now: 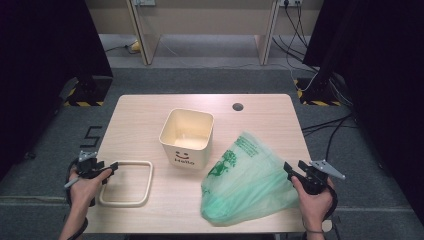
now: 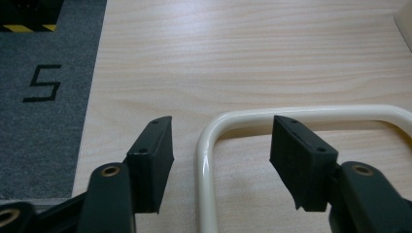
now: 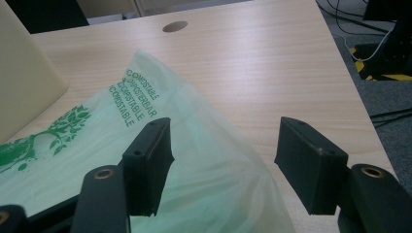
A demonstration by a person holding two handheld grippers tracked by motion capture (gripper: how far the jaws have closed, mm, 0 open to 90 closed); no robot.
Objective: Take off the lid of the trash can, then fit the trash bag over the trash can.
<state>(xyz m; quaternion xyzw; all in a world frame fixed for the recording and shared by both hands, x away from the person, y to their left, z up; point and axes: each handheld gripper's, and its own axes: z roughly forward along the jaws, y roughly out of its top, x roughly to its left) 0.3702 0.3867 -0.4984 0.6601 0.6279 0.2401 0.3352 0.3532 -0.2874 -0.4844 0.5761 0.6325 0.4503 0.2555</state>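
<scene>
On table point(image 1: 260, 107) | cream bin point(image 1: 186, 137) bare inside | green bag point(image 1: 247, 182) beside it

Even overhead light, soft shadows, dark side edges, slightly soft focus.

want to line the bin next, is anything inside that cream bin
The cream bin looks empty: its pale inner walls and part of its floor show in the high view. The near wall hides the front strip of the floor, so that part cannot be checked.
</scene>
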